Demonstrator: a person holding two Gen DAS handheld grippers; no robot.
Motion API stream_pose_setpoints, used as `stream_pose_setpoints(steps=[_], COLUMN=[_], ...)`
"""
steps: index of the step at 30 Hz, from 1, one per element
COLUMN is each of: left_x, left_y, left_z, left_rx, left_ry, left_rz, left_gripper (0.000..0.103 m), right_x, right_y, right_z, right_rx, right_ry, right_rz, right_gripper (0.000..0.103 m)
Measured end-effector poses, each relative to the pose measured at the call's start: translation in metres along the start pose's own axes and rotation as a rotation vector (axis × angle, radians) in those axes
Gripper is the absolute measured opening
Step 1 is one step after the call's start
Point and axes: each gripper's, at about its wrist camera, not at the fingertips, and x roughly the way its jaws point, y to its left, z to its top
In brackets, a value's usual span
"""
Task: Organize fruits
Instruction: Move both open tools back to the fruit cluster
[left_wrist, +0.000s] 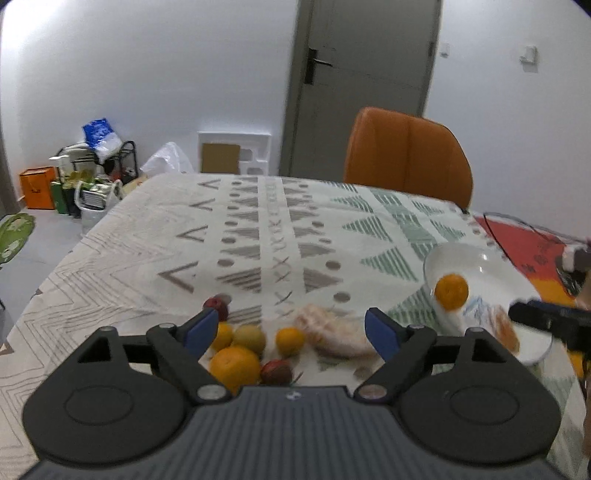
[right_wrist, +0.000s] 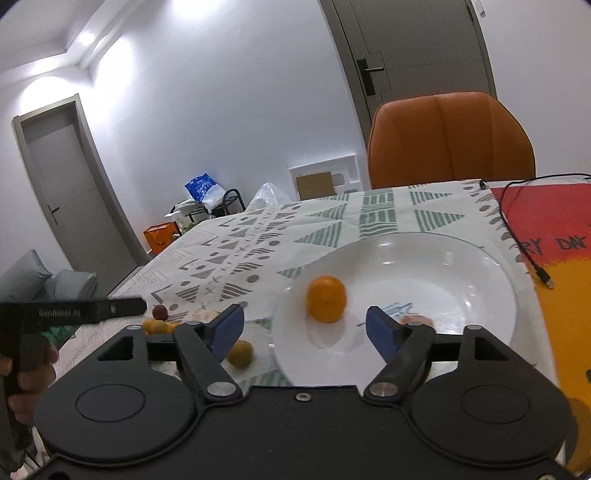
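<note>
Both grippers are hovering over the table (left_wrist: 147, 236) with nothing between their fingers. The left gripper (left_wrist: 291, 328) is standing with its fingers wide apart above a loose cluster of fruit near the table's front edge: a large orange (left_wrist: 235, 365), a small orange (left_wrist: 290, 340), a yellow-green fruit (left_wrist: 251, 338) and two dark red fruits (left_wrist: 276, 372). A pale, blurred object (left_wrist: 332, 332) is lying just beside them; what it is cannot be told. The right gripper (right_wrist: 304, 328) is likewise holding its fingers apart, over the near rim of the white plate (right_wrist: 443, 258). One orange on the plate (right_wrist: 327, 299) is sitting alone toward the plate's left side. An orange-tinted item is partly hidden behind the right finger and cannot be identified.

Risks, as judged from here: the clustered fruits are touching, so fingers closing on one are likely to nudge its neighbours, and a round fruit may roll toward the table edge. The lone orange may roll if the plate is bumped. The two grippers are working close together and could collide. A black cable (right_wrist: 517, 236) is trailing just right of the plate and could snag.

Legible writing: "GenRobot.AI" on the left gripper's body as seen from the right wrist view; partial lettering reading "RY DA" on the red mat (right_wrist: 546, 218).
</note>
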Motion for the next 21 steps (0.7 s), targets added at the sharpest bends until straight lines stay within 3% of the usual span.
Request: stream_pose_setpoints(steps=[11, 18, 21], left_x=[0.02, 0.041, 0.046], left_y=[0.066, 0.097, 0.101], left_z=[-0.015, -0.02, -0.021], left_rx=[0.069, 0.005, -0.002], left_ry=[0.061, 0.113, 0.124], left_rz=[-0.172, -0.266, -0.312], left_gripper=[0.085, 0.082, 0.073], right_x=[0.02, 0.048, 0.059], right_y=[0.055, 0.096, 0.107], right_z=[-0.012, -0.014, -0.015], right_rx=[0.025, -0.064, -0.077], right_ry=[-0.035, 0.051, 0.083], right_rz=[-0.078, -0.124, -0.139], right_gripper=[0.094, 0.099, 0.099])
